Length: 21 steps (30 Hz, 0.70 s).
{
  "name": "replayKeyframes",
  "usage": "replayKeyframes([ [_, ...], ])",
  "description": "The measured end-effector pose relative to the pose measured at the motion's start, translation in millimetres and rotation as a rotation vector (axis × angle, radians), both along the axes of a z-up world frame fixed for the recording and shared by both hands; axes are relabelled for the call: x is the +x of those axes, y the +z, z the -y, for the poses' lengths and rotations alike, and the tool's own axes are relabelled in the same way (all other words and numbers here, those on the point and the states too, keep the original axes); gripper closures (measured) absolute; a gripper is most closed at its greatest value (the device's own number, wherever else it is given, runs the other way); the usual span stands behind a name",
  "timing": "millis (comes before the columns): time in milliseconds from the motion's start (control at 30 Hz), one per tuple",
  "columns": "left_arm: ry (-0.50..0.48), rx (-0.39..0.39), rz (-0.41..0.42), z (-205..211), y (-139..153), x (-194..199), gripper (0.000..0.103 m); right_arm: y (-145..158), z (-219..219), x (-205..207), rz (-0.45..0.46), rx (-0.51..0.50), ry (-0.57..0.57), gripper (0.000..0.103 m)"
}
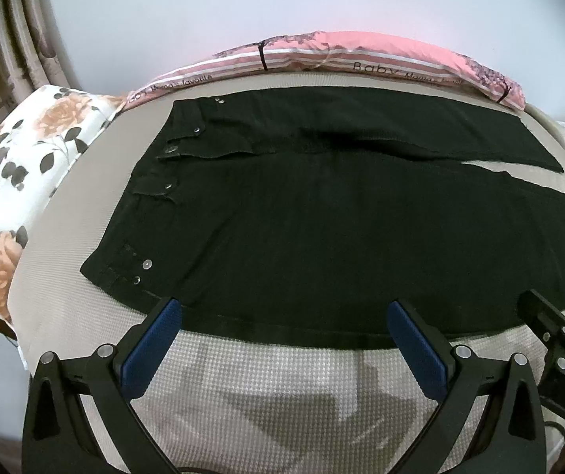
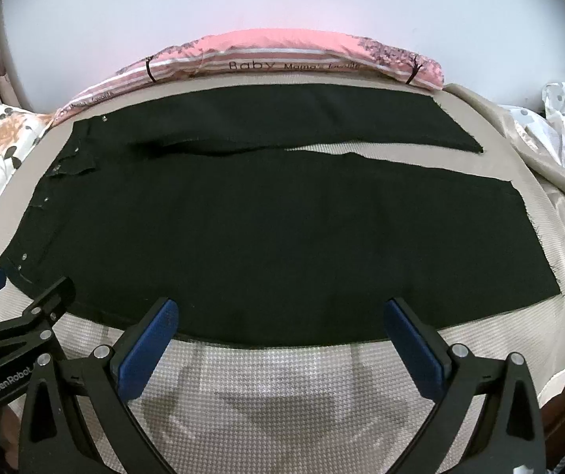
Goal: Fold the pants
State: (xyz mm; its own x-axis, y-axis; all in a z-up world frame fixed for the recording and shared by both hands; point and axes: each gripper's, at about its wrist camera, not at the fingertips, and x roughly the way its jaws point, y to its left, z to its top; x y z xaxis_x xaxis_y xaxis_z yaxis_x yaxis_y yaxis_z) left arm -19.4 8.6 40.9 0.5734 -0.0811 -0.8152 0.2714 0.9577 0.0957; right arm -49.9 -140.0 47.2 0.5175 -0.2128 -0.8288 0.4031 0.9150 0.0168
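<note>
Lying flat on a woven beige bedspread (image 1: 65,245), black denim pants (image 1: 321,229), left gripper (image 1: 284,316) and right gripper (image 2: 280,312) jaws apart.

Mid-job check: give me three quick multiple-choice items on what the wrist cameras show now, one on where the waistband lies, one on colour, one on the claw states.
1. The waistband of the pants lies toward which side of both views?
A. left
B. right
C. near edge

2. What colour are the pants?
A. pink
B. black
C. white

3. How do the left claw and right claw stand?
A. both shut on cloth
B. one open, one shut
C. both open, holding nothing

Answers:
1. A, the rivets and button sit at the left end, the leg hems at the right.
2. B, the cloth is black against the beige mattress.
3. C, each claw's blue pads are spread wide at the near edge of the pants.
</note>
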Motion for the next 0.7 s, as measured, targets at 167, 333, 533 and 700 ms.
replayKeyframes([
  [167,0.017,-0.006,0.007,-4.6,3.4,0.2,0.000,6.9,0.0,-0.4,0.011,-0.027,0.014,0.000],
  [333,0.038,-0.011,0.018,-11.1,10.2,2.6,0.000,19.1,22.8,-1.8,0.033,-0.030,-0.012,0.000],
  [533,0.047,-0.019,0.030,-12.8,15.6,8.2,0.000,23.0,38.8,-5.1,0.046,-0.015,-0.029,0.000],
  [700,0.044,-0.024,0.035,-12.6,14.9,14.7,0.000,23.3,32.7,-2.0,0.066,-0.035,-0.023,0.000],
])
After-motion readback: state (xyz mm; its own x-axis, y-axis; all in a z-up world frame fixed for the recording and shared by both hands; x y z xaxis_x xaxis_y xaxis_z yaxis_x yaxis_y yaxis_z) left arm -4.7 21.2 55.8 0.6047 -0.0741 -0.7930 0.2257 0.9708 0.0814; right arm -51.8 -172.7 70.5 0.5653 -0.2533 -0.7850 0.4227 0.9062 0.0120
